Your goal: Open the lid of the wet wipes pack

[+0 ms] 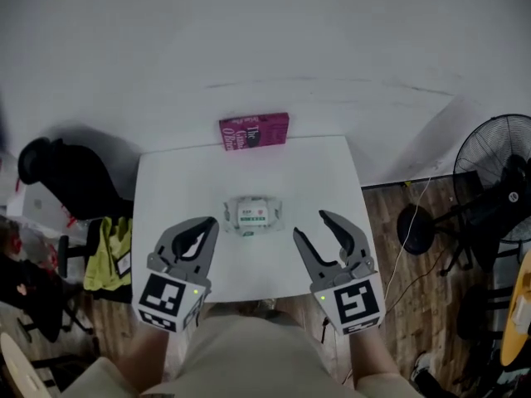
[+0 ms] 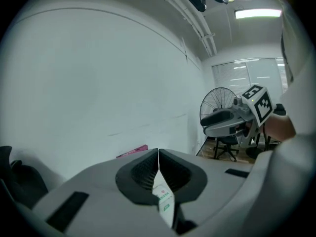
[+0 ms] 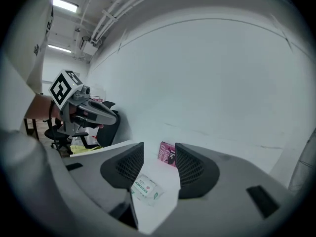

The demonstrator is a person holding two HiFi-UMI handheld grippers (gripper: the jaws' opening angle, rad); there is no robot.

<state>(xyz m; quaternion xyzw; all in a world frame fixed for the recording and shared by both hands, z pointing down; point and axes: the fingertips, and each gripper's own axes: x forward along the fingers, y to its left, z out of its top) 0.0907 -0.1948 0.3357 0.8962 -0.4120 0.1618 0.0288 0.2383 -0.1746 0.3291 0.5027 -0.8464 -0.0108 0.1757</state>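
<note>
Wipes pack (image 1: 253, 215) on worktop (image 1: 182, 181)
Left claw (image 1: 212, 221) together, right claw (image 1: 309, 223) apart, both empty; pack's green label unreadable.

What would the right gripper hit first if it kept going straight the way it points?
Probably the pink rectangular book, framed between the open jaws of the right gripper; the white plastic wet wipes pack lies lower, likely passed over. Depth unclear.
</note>
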